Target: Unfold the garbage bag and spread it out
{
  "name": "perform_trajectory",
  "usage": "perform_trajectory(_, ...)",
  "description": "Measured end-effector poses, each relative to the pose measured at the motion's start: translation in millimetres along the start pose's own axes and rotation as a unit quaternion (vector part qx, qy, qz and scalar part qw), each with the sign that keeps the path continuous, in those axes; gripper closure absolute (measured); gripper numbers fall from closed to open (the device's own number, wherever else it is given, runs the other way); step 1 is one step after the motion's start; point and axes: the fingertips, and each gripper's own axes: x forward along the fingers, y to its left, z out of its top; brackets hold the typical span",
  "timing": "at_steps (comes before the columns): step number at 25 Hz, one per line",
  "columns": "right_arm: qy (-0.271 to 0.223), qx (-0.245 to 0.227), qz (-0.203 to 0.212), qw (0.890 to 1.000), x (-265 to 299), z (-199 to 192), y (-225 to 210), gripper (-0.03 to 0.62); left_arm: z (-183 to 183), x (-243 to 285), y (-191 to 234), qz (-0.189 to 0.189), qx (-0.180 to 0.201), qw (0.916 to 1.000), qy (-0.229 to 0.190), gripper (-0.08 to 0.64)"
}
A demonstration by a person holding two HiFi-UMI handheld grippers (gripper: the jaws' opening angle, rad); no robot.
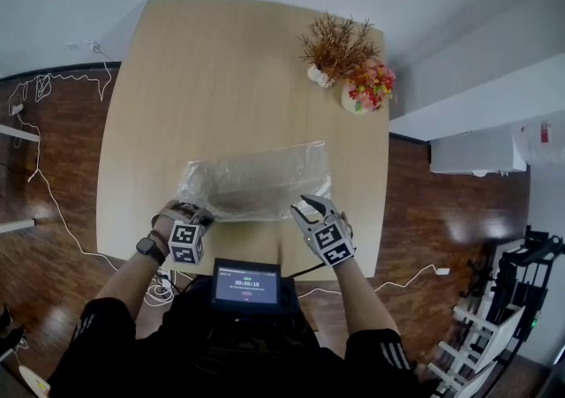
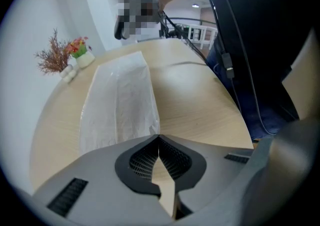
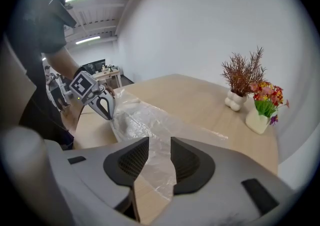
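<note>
Head view looks down first on a small screen (image 1: 245, 284) at the person's chest, and just past it both forearms reach out over the near edge of the table (image 1: 221, 61). A dark watch (image 1: 148, 248) sits on the left wrist.

The left gripper (image 1: 199, 214) points steeply down at the near left corner of the garbage bag (image 1: 256, 177). In the left gripper view its jaws are pressed fully together. The bag's corner runs right into the meeting tips, so it has that corner pinched.

The right gripper (image 1: 311, 207) is at the bag's near right corner, tilted less steeply. In the right gripper view its jaws stand clearly apart. Clear film shows in the gap between them, but neither pad presses on it, so this gripper has hold of nothing.

The bag is a clear, crinkled sheet lying on the pale wooden table. It stretches as a band from one gripper to the other across the near half of the top, with lengthwise creases along it, and it rises slightly where the left gripper pinches it.

Beyond the bag the wood is bare up to the far right corner. There a white vase of dry brown twigs (image 1: 334, 48) stands just beside a white vase of red and yellow flowers (image 1: 369, 87). Dark wooden floor surrounds the table, with thin white cables (image 1: 40, 123) trailing at the left, and a pale wall lies beyond
</note>
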Motion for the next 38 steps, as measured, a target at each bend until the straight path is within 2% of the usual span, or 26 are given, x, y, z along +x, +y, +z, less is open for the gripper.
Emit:
perform_trajectory(3,0.009,-0.019,-0.009,1.0,9.4,4.6,-14.6,0.43,2.6,-3.0,0.7,-0.006,-0.021,0.9997,-0.009,0.559)
perform_trajectory(7,0.044,-0.022,-0.007,0.999,41.4,-12.0,-26.5,0.43,-0.2,-0.7,5.4,-0.001,-0.024,0.9997,-0.004,0.559)
perform_trajectory(12,0.117,-0.066,0.024,0.991,77.7,-49.9,-20.4,0.43,-12.5,6.4,2.9,-0.003,-0.012,0.9997,0.019,0.559)
perform_trajectory(14,0.134,-0.062,0.035,0.988,84.5,-60.7,-18.1,0.43,-17.9,8.4,4.0,-0.002,-0.011,0.9996,0.028,0.559)
perform_trajectory(17,0.135,-0.034,0.046,0.989,90.3,-67.6,-16.9,0.43,-28.9,10.6,14.9,0.007,-0.019,0.9988,0.046,0.559)
perform_trajectory(23,0.127,-0.007,0.035,0.991,94.7,-63.8,-22.8,0.414,-48.4,10.1,51.9,0.033,-0.056,0.9955,0.069,0.559)
perform_trajectory(28,0.123,-0.01,0.017,0.992,98.4,-47.7,-37.4,0.414,-55.4,7.9,84.5,0.035,-0.041,0.9935,0.1,0.559)
perform_trajectory(32,0.121,-0.001,0.012,0.993,107.3,-44.3,-48.8,0.411,-56.9,10.3,110.0,0.047,-0.034,0.9925,0.108,0.558)
perform_trajectory(38,0.121,0.007,0.009,0.993,114.5,-40.2,-59.9,0.411,-56.2,7.2,113.8,0.03,-0.036,0.9923,0.115,0.558)
